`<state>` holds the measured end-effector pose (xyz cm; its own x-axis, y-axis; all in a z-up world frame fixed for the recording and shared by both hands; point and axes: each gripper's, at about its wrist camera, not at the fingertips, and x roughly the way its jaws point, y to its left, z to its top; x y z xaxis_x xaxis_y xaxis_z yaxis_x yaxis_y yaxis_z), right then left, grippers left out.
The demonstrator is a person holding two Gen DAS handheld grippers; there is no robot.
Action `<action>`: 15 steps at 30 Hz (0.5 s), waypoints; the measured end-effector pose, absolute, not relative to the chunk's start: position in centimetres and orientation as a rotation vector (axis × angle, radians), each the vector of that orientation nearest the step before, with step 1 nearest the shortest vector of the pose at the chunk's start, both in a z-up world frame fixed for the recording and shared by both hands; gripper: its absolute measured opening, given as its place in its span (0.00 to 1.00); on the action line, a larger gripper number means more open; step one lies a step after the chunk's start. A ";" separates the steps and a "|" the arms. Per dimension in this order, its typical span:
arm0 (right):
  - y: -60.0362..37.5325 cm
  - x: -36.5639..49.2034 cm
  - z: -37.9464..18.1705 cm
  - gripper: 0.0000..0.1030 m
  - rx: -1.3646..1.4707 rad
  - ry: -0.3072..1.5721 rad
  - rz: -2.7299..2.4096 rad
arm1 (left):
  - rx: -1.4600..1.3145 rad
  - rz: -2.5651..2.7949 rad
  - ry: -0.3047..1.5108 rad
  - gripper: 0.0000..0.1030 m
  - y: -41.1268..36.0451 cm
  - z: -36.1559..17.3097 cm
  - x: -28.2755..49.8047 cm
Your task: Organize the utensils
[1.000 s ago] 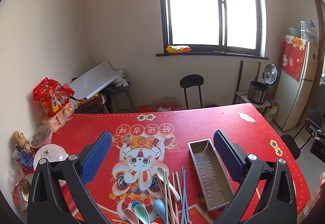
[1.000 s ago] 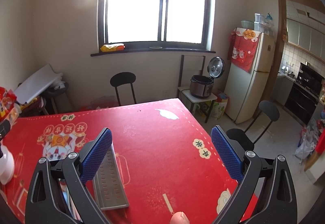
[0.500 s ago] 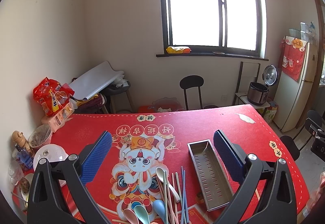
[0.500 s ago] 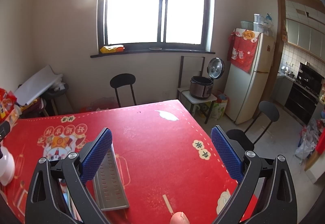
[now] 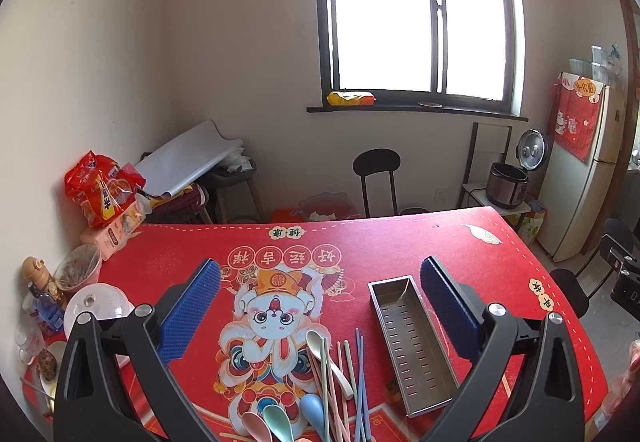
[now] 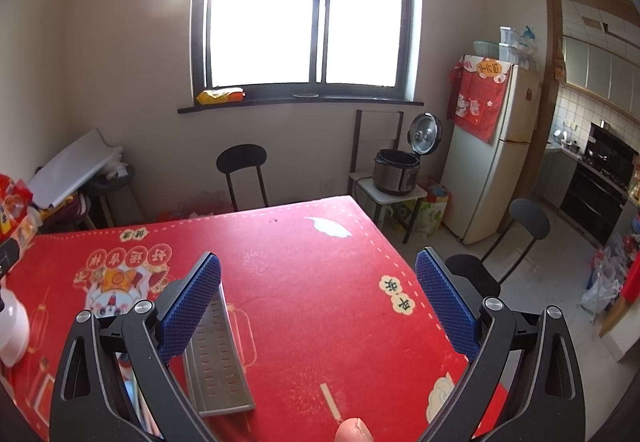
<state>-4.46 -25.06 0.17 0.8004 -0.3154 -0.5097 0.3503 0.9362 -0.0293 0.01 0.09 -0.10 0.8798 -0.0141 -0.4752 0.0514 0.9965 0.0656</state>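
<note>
Spoons (image 5: 280, 416), chopsticks (image 5: 352, 382) only in left view; both jaws spread, empty.

A table (image 5: 460, 242) covered with a red printed mat carried everything. In the left wrist view, a metal slotted tray (image 5: 412, 338) lay at about four o'clock of the mat's cartoon figure, with chopsticks (image 5: 358, 374) and spoons (image 5: 276, 418) just beside it at six o'clock. At nine o'clock, along the table's edge, sat a white bowl (image 5: 98, 302), a glass bowl (image 5: 78, 272), a bottle (image 5: 42, 290) and red snack bags (image 5: 98, 193).
</note>
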 end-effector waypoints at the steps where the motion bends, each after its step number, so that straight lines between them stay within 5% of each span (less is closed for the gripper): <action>1: -25.1 -4.5 0.2 0.92 0.068 0.535 -0.356 | 0.077 -0.034 0.494 0.95 0.1 -0.1 0.0; 15: -25.1 -3.3 -1.2 0.92 0.113 0.602 -0.276 | 0.002 -0.052 0.559 0.95 2.1 -1.6 0.6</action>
<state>-3.31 -25.08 -1.15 0.7889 -0.2231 -0.5726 0.2887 0.9571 0.0248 0.64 2.12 -1.59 0.8463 -0.0492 -0.5304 0.0503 0.9987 -0.0123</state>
